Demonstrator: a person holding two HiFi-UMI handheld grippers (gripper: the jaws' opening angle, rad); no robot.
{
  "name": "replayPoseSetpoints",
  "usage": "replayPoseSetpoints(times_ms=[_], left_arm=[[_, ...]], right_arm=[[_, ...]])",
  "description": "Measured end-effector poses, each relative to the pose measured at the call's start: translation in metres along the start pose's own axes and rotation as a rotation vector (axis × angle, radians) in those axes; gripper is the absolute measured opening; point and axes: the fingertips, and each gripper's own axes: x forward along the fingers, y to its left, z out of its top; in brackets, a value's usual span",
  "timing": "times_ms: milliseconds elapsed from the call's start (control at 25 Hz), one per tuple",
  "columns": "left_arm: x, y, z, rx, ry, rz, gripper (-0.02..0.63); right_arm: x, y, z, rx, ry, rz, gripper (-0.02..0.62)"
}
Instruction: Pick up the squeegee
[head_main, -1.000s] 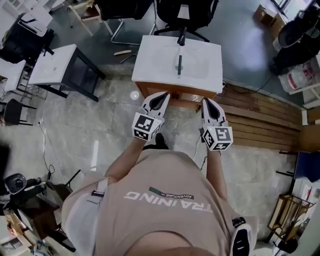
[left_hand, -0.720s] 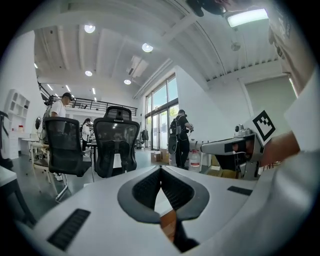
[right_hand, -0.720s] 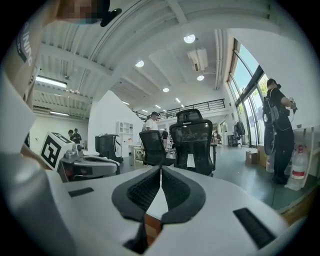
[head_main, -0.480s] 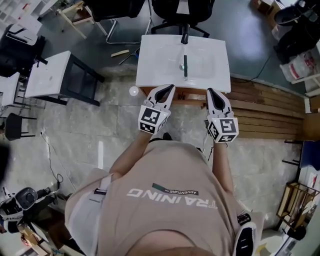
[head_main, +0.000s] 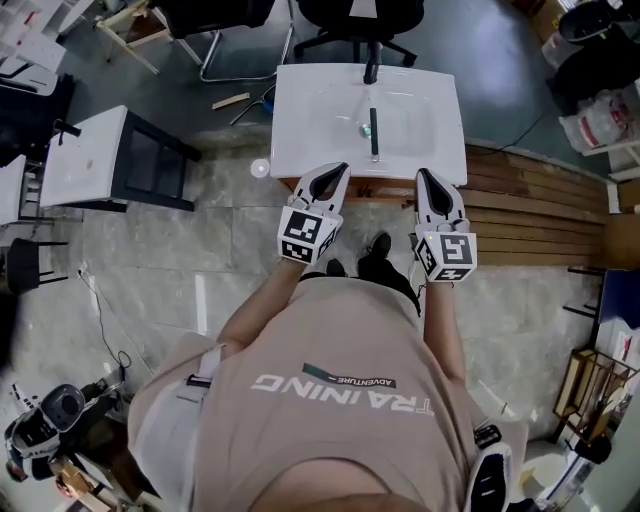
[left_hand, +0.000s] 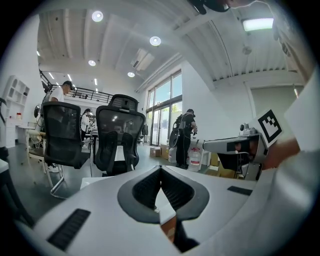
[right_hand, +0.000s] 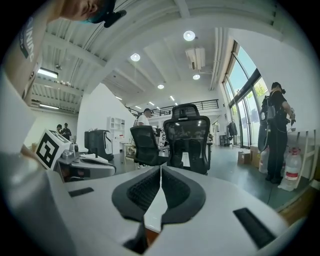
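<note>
Head view, looking steeply down

- Found the squeegee lying lengthwise in the shallow basin of a white tabletop, slim and dark, with one end pointing away from the person
- Noted a dark upright fitting at the far rim of the basin, in line with the squeegee; cannot tell what it is
- Logged the left gripper over the near edge of the tabletop, left of the squeegee's line and apart from it
- Logged the right gripper at the same near edge, right of the squeegee's line, also apart from it
- Placed the squeegee farther in than both tips, between the two sideways, untouched
- Saw a black office chair beyond the tabletop, wooden slats on the floor to the right, and a smaller white table to the left

Left gripper view

- Read the fingers as pressed together at the tip of the left gripper, nothing between
- Saw black chairs ahead

Right gripper view

- Read the fingers as pressed together at the tip of the right gripper, nothing between
- Saw a black chair ahead
</note>
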Motion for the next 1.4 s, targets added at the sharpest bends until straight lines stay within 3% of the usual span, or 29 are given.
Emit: replayPoseSetpoints(times_ms=[320,600,960,1200,1400], left_arm=[[0.037,0.014,-0.002,-0.021,0.021,0.029,0.011],[0.066,0.046,0.013,-0.034,0.011,0.089,0.012],[0.131,0.044,0.027,-0.048,0.003,0.102,0.012],[0.172,0.053,0.006,-0.093,0.048,0.177,0.014],[0.207,0.075,-0.046,-0.197,0.145,0.263,0.028]], right_arm=[[0.051,-0.025,-0.012,-0.006,0.019,0.058,0.034],[0.100,-0.035,0.009,-0.041,-0.008,0.146,0.034],[0.134,-0.098,0.015,-0.012,-0.017,0.173,0.034],[0.149,-0.127,0.022,-0.030,-0.020,0.228,0.034],[0.161,-0.149,0.009,-0.013,-0.003,0.227,0.034]])
